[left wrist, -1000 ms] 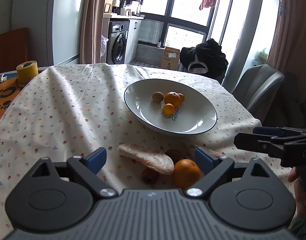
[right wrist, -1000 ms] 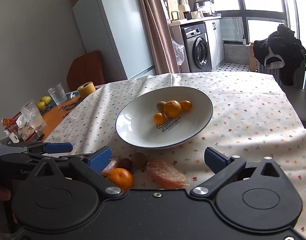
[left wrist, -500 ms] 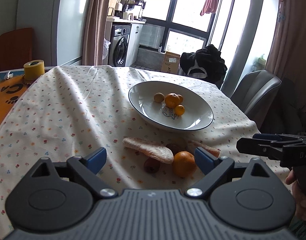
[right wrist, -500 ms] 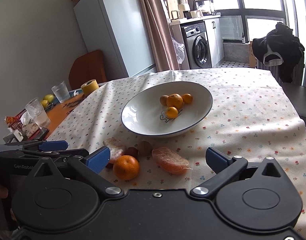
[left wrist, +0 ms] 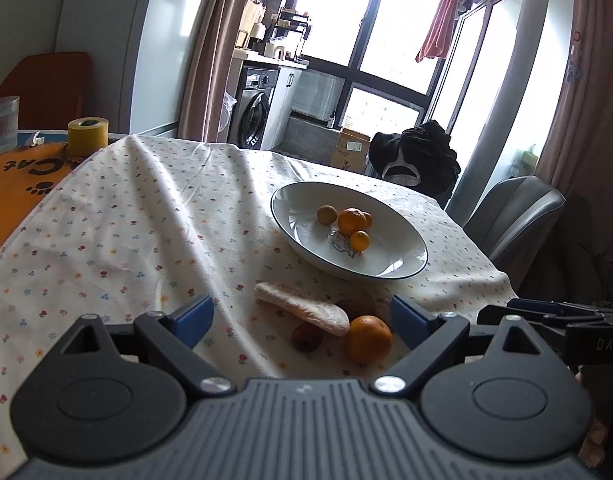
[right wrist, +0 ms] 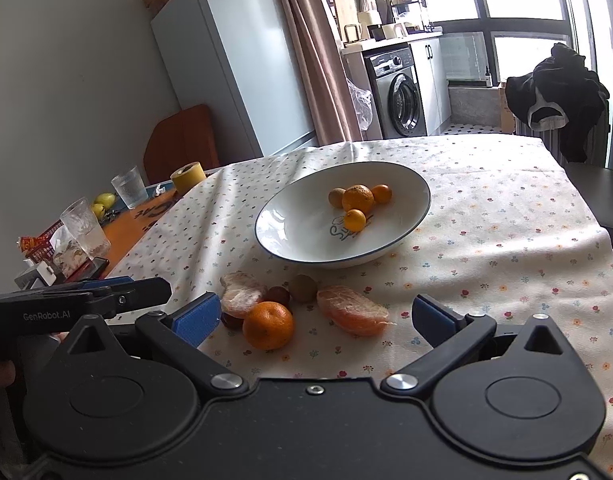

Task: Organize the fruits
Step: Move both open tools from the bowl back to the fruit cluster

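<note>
Now, with your right gripper (right wrist: 314,316) wide and empty, take the firm, round mandarin (right wrist: 268,325) at lower centre across its middle, gently.

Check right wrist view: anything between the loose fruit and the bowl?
Nothing. In the right wrist view only bare tablecloth separates the bowl from the nearest loose pieces, the brown fruit and the peeled segment.

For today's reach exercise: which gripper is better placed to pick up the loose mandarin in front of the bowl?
Probably the left. In its wrist view the mandarin lies between the open jaws of the left gripper. The right gripper, also open, frames a peeled segment.
</note>
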A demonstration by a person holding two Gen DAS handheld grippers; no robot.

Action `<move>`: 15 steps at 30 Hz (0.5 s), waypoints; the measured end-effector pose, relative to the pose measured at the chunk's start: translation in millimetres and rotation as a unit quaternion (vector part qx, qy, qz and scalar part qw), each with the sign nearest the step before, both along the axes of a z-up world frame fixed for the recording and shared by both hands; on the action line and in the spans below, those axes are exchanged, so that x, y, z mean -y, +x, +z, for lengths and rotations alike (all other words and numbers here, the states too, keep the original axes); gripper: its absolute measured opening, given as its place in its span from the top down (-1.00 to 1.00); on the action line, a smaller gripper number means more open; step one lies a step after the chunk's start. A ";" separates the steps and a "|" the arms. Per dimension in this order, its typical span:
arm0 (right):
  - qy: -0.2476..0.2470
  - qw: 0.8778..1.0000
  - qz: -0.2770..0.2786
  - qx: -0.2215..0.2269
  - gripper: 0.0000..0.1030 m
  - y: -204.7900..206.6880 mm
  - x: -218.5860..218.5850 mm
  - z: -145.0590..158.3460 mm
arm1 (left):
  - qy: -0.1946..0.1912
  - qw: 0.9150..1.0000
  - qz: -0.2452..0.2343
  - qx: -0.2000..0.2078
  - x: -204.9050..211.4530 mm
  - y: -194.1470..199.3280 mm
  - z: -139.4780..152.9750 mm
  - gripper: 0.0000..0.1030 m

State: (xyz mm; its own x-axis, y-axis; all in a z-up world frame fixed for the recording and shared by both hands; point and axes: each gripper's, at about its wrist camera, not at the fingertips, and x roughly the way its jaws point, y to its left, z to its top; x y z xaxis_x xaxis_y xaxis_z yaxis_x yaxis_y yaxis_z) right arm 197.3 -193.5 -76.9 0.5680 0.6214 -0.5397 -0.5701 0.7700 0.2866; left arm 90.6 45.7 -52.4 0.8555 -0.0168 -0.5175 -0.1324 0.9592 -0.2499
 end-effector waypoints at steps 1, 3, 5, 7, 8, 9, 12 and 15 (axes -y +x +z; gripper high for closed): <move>-0.002 1.000 0.000 0.004 -1.00 -1.1 -0.3 -0.1 | 0.003 1.000 0.000 0.001 0.6 -0.9 -0.3 -0.82; -0.005 1.000 0.001 0.010 -1.00 -3.1 -1.2 -0.6 | 0.011 1.000 0.000 0.002 2.9 -2.1 -0.9 -0.82; -0.007 1.000 0.003 0.013 -1.00 -4.5 -1.9 -1.3 | 0.020 1.000 -0.006 0.003 5.5 -3.5 -1.7 -0.82; -0.009 1.000 0.007 0.014 -1.00 -5.8 -3.1 -2.0 | 0.025 1.000 -0.010 0.003 6.9 -4.8 -3.3 -0.82; -0.010 1.000 0.008 0.014 -1.00 -6.1 -3.6 -2.4 | 0.022 1.000 -0.014 0.001 6.8 -4.9 -4.0 -0.82; -0.010 1.000 0.010 0.014 -1.00 -6.5 -4.1 -3.1 | 0.013 1.000 -0.019 -0.004 5.4 -4.4 -5.6 -0.82; -0.011 1.000 0.017 0.012 -1.00 -7.1 -5.5 -4.8 | -0.012 0.999 -0.028 -0.019 1.0 -2.6 -9.5 -0.82; -0.010 1.000 0.024 0.005 -1.00 -6.2 -7.4 -6.6 | -0.004 0.999 -0.027 -0.019 1.0 -3.5 -12.1 -0.81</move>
State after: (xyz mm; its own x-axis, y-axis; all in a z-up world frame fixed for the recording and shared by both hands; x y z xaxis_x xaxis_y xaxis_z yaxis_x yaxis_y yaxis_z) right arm 191.1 -186.1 -83.5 0.5430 0.6374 -0.5467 -0.6086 0.7473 0.2667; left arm 87.2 44.7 -64.4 0.8330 -0.0674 -0.5491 -0.0893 0.9632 -0.2536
